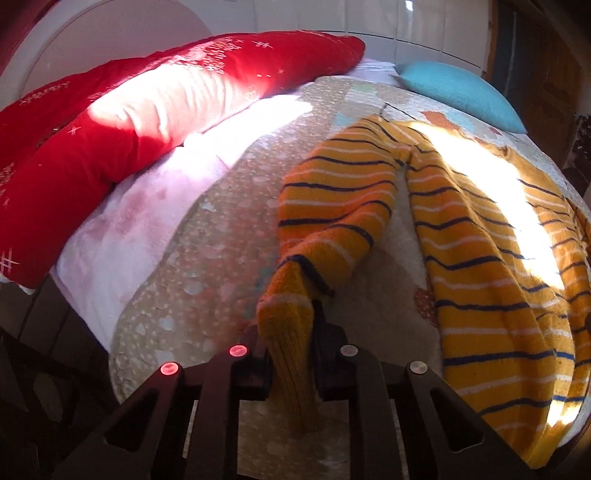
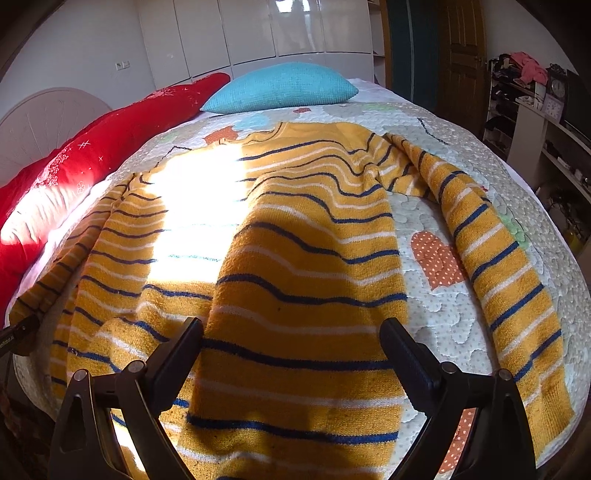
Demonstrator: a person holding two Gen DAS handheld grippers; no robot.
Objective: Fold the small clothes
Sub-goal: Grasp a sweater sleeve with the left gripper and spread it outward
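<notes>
A yellow sweater with dark blue and white stripes [image 2: 295,236] lies spread on the quilted bed [image 2: 436,317], neck at the far end. In the left wrist view its left sleeve [image 1: 332,206] is bent and lifted, and my left gripper [image 1: 290,332] is shut on the ribbed cuff [image 1: 288,325]. The sweater body [image 1: 498,280] lies to the right. My right gripper [image 2: 291,332] is open, its jaws wide apart over the sweater's lower hem. The right sleeve [image 2: 491,258] lies flat to the right.
A long red pillow [image 1: 110,140] lies along the bed's left side, with a turquoise cushion [image 2: 284,88] at the far end. White wardrobes [image 2: 258,33] stand behind. Cluttered shelves [image 2: 535,103] and a wooden door [image 2: 461,55] are at the right.
</notes>
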